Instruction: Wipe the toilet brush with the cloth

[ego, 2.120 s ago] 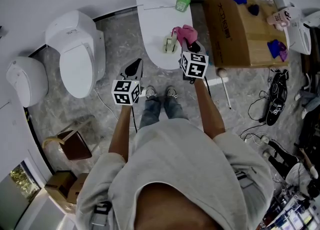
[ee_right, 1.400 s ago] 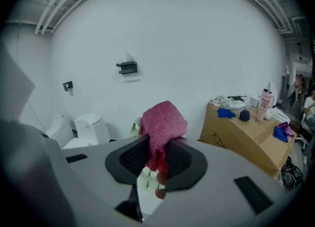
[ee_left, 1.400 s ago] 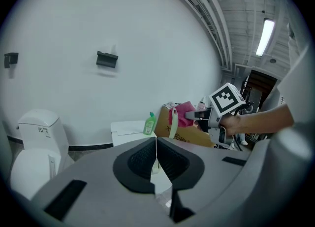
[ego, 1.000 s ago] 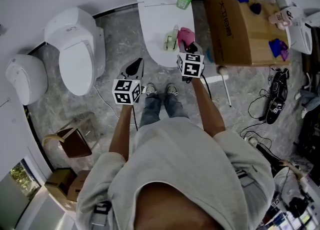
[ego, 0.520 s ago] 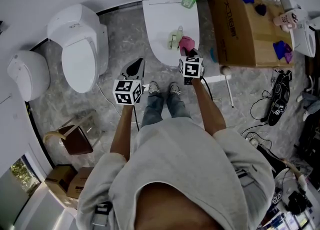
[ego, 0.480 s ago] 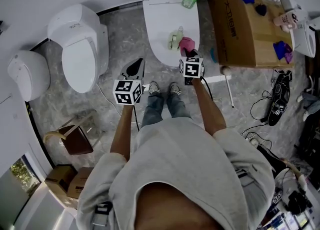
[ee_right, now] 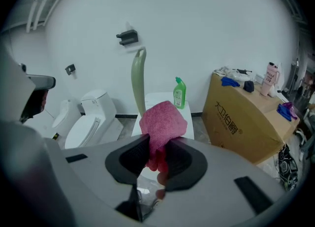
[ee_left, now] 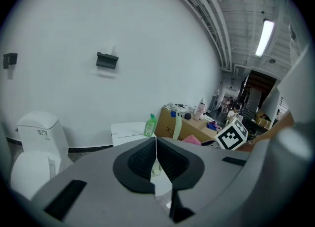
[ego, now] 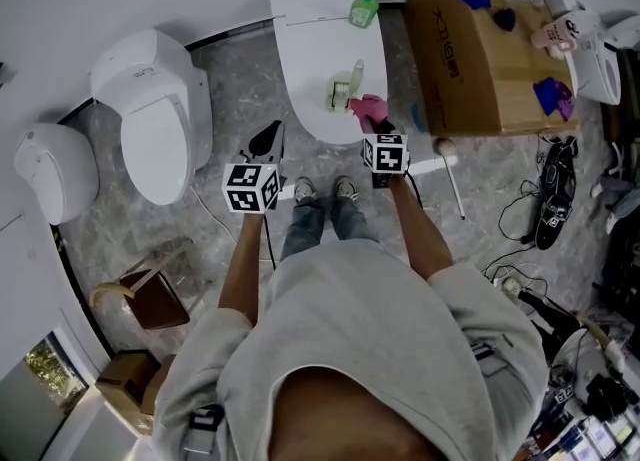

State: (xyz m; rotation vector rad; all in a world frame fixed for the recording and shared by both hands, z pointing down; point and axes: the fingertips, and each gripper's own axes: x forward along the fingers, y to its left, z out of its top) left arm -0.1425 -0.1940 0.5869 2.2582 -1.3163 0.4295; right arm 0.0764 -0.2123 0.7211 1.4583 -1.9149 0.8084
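Observation:
A pale green toilet brush [ego: 343, 89] stands upright on the closed lid of the white toilet [ego: 320, 19] ahead. Its handle [ee_right: 139, 81] rises just behind the pink cloth [ee_right: 162, 122]. My right gripper [ee_right: 156, 154] is shut on that cloth [ego: 368, 109], right beside the brush; I cannot tell whether cloth and brush touch. My left gripper [ego: 265, 139] hangs to the left over the floor, jaws shut with nothing in them [ee_left: 156, 159]. The left gripper view also catches the brush handle [ee_left: 177, 125] and a corner of the cloth [ee_left: 193, 140].
A green bottle [ego: 363, 9] stands at the back of the toilet. A large cardboard box [ego: 480, 49] with small items on top is at the right. Two more white toilets [ego: 150, 119] [ego: 55, 169] stand left. A brown bin [ego: 150, 294], cables and shoes [ego: 550, 199] lie on the floor.
My right gripper has drawn the pink cloth back toward me, from beside the brush handle's upper part to lower down near its base. The left gripper has stayed put.

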